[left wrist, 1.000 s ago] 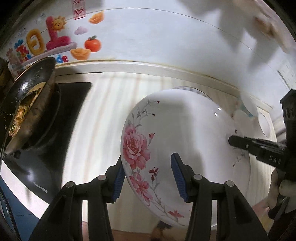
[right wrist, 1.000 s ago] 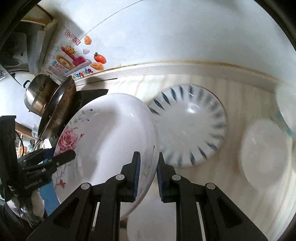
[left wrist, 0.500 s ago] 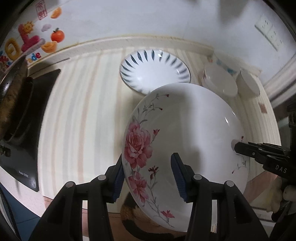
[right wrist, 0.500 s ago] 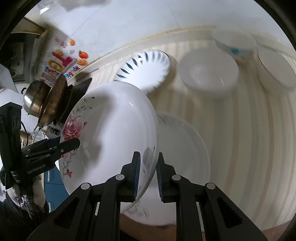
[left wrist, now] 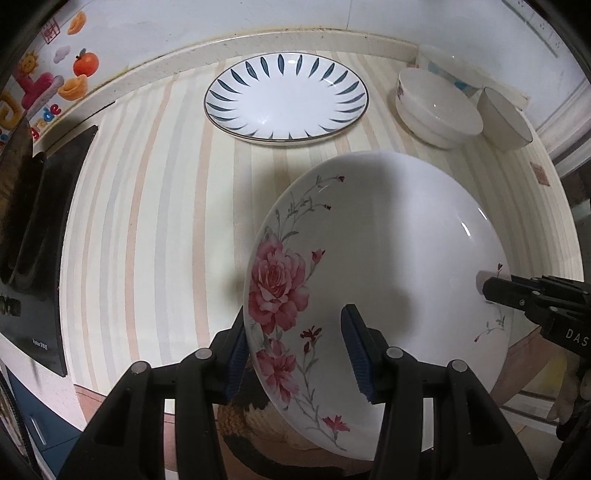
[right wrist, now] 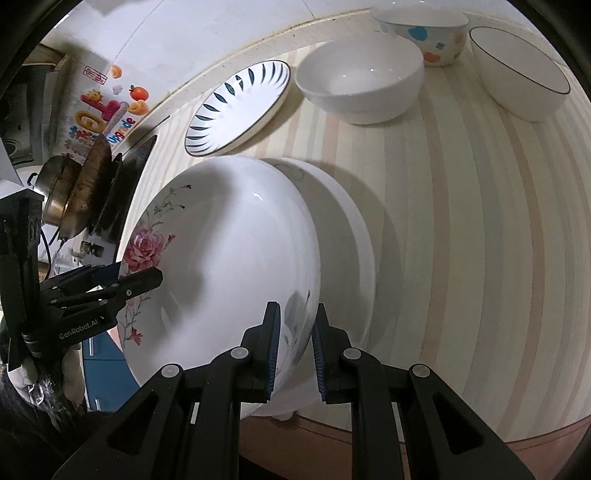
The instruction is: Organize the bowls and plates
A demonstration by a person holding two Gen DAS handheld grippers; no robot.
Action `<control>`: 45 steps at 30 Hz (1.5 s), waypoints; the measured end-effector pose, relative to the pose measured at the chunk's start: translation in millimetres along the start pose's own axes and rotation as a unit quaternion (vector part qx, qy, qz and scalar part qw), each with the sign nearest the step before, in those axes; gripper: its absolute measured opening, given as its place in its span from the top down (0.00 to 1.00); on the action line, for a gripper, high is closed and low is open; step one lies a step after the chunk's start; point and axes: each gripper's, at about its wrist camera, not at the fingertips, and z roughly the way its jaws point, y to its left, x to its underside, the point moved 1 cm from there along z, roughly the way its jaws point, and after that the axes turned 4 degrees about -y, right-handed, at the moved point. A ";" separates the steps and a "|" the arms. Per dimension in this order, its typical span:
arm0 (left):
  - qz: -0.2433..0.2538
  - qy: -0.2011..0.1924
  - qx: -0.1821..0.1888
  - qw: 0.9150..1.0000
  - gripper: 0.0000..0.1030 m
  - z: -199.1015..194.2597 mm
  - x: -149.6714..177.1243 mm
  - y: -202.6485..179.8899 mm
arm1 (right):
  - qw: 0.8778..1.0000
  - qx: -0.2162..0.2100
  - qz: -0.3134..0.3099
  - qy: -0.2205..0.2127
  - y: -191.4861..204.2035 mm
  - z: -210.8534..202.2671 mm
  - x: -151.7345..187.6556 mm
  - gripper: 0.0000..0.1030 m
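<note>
A large white plate with pink roses (left wrist: 388, 266) is held tilted above the striped counter by both grippers. My left gripper (left wrist: 295, 354) is shut on its rose-side rim. My right gripper (right wrist: 295, 350) is shut on the opposite rim; it also shows in the left wrist view (left wrist: 517, 295). The plate (right wrist: 229, 258) hangs just over a second white plate (right wrist: 347, 229) lying on the counter. A blue-leaf plate (left wrist: 286, 98) lies at the back. Three bowls stand at the back right: a plain white one (right wrist: 360, 79), a spotted one (right wrist: 424, 29) and a dark-rimmed one (right wrist: 517, 74).
A black stove (left wrist: 29, 236) with a dirty pan (right wrist: 92, 184) and a steel pot (right wrist: 55, 192) sits at the left. The wall with a colourful sticker (left wrist: 48, 85) runs behind. The counter's front edge (right wrist: 443, 435) is close below the plates.
Both grippers carried the rose plate back toward the front of the counter and lowered it over the second white plate. The blue-leaf plate and bowls came into full view.
</note>
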 end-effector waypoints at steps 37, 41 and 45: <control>-0.021 0.010 -0.024 0.999 0.56 -5.8 7.6 -17.0 | 1.000 0.016 0.012 0.022 -10.6 -4.8 -8.9 0.80; -0.027 -0.009 -0.025 0.999 0.56 -31.3 8.3 -20.6 | 1.000 0.004 0.018 0.011 -14.1 -18.8 -4.8 0.80; -0.035 -0.034 -0.019 0.999 0.56 -62.4 5.8 -24.2 | 1.000 -0.004 0.015 -0.002 -6.3 -41.8 -3.0 0.79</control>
